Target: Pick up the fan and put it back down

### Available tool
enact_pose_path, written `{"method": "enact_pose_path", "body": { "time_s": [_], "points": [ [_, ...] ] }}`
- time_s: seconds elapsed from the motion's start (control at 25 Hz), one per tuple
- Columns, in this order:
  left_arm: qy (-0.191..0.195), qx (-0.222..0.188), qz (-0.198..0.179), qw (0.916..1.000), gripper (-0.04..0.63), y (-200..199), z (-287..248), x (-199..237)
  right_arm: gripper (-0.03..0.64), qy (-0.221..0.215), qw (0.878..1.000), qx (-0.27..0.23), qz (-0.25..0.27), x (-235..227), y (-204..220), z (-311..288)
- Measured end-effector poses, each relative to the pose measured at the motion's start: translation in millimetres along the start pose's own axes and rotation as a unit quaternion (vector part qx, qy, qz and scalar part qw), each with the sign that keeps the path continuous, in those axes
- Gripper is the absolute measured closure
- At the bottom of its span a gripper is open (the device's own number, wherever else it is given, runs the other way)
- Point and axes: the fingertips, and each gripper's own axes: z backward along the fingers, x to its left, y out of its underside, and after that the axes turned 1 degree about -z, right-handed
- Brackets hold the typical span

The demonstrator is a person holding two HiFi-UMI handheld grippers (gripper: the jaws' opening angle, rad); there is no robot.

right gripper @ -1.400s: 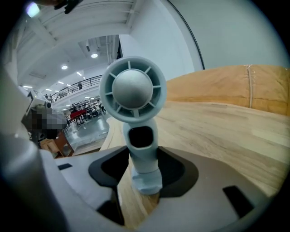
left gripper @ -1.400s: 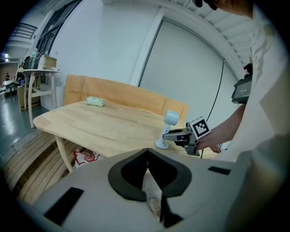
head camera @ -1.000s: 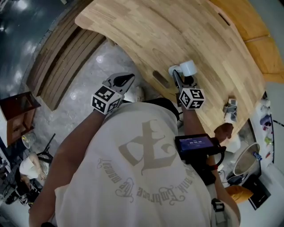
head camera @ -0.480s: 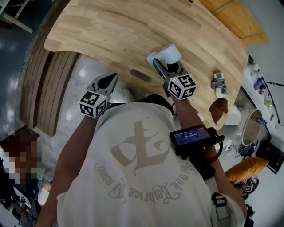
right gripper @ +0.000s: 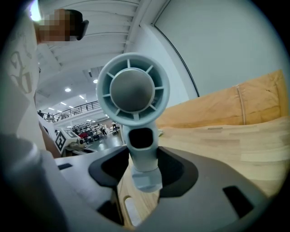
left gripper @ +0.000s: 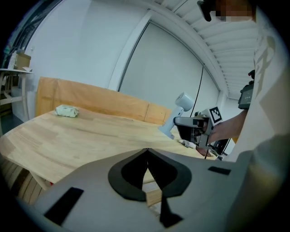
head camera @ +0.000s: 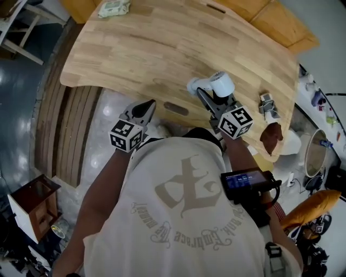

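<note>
the fan is small and white, with a round grilled head on a short handle. it sits in the right gripper, whose two dark jaws press on the handle from either side just under the head. the handle's blunt end pokes out below the jaws. in the head view the fan is over the near part of the table, close to the edge where the person stands. its head is to the right and its handle end to the left. whether that end touches the wood cannot be told. the right gripper reaches in from the person's side, with its marker cube nearest the body. an oval slot is cut in the tabletop just left of the fan.

the left gripper is held off the table's near edge, over the floor, well apart from the fan. its own view shows the left gripper with its jaws drawn together tip to tip and nothing between them. the fan shows off to the right there, above the table.

a pale green packet lies at the table's far side. a small grey and white thing sits near its right edge. a dark screen hangs on the person's chest over a pale printed shirt. wooden slats lie to the left below the tabletop, and a small wooden cabinet stands on the floor.
</note>
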Motion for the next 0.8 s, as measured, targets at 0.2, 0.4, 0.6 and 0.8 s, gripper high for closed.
{"method": "enact_pose_path", "body": {
  "time_s": [0.2, 0.4, 0.6, 0.8],
  "points": [
    [0.013, 0.001, -0.006, 0.9999, 0.584, -12, -19, -18, 0.41, 0.016, 1.0, -0.011, -0.004, -20, -7, 27],
    [0.027, 0.001, -0.012, 0.9995, 0.584, -23, -42, -38, 0.41, 0.03, 1.0, -0.009, -0.004, -43, -8, 54],
    [0.054, 0.009, -0.032, 0.998, 0.584, -31, -68, -66, 0.41, 0.039, 0.999, -0.01, -0.012, -63, -9, 79],
    [0.062, 0.019, -0.038, 0.9972, 0.584, -32, -90, -83, 0.41, 0.043, 0.999, -0.006, -0.015, -78, -9, 98]
  ]
}}
